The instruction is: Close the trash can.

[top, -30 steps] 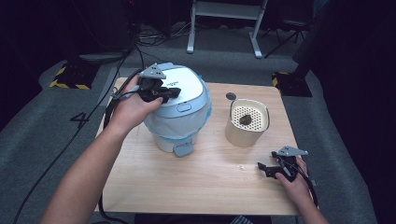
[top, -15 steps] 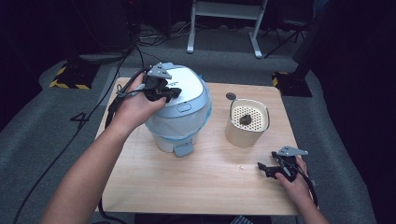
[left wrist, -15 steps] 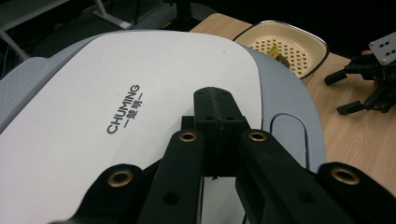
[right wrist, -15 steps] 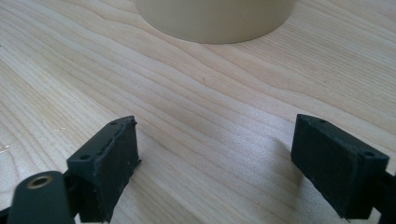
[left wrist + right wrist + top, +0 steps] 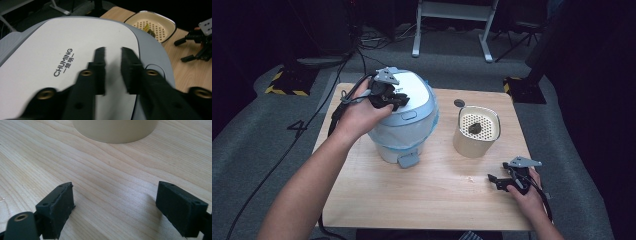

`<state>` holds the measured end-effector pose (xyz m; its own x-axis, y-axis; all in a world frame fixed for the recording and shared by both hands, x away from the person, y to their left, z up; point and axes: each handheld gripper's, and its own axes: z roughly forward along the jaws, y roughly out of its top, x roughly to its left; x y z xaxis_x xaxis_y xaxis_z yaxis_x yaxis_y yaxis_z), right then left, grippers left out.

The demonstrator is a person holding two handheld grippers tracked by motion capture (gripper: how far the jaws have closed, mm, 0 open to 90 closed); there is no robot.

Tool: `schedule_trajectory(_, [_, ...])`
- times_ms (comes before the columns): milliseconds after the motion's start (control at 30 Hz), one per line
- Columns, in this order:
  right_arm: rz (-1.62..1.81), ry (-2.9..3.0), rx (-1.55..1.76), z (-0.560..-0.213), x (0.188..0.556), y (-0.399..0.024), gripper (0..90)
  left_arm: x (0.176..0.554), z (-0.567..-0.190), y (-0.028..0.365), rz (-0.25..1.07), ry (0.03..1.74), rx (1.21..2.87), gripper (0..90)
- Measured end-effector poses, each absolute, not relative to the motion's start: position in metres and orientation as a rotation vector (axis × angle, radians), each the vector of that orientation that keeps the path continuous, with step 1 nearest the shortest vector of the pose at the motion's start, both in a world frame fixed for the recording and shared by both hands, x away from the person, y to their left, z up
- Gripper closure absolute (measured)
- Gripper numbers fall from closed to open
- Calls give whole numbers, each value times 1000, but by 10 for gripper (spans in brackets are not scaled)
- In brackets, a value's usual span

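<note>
My left gripper (image 5: 393, 97) hovered over the grey-and-white domed appliance lid (image 5: 75, 50), fingers just parting, grasping nothing; my right gripper (image 5: 501, 182) rested released on the table (image 5: 437, 200), farther away

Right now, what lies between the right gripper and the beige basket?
Bare wooden table between right gripper and beige basket, per the high view.

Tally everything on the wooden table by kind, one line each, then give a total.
Lidded bin, blue-grey with white lid: 1
Cream perforated container: 1
Small dark round disc: 1
Hand-held gripper: 2, the left hand-held gripper over the bin lid, the right hand-held gripper low over the table
Total: 5
</note>
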<state>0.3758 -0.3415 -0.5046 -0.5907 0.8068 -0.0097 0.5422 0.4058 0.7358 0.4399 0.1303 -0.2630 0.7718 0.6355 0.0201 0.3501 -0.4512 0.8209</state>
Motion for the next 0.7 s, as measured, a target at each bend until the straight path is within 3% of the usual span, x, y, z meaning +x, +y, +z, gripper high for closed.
schedule_trajectory(300, [1004, 2303, 1162, -505, 376, -342, 150, 432, -257, 148, 345, 686, 1889, 423])
schedule_trajectory(700, [1000, 2301, 1164, -505, 376, -340, 145, 390, -258, 164, 373, 647, 1889, 376])
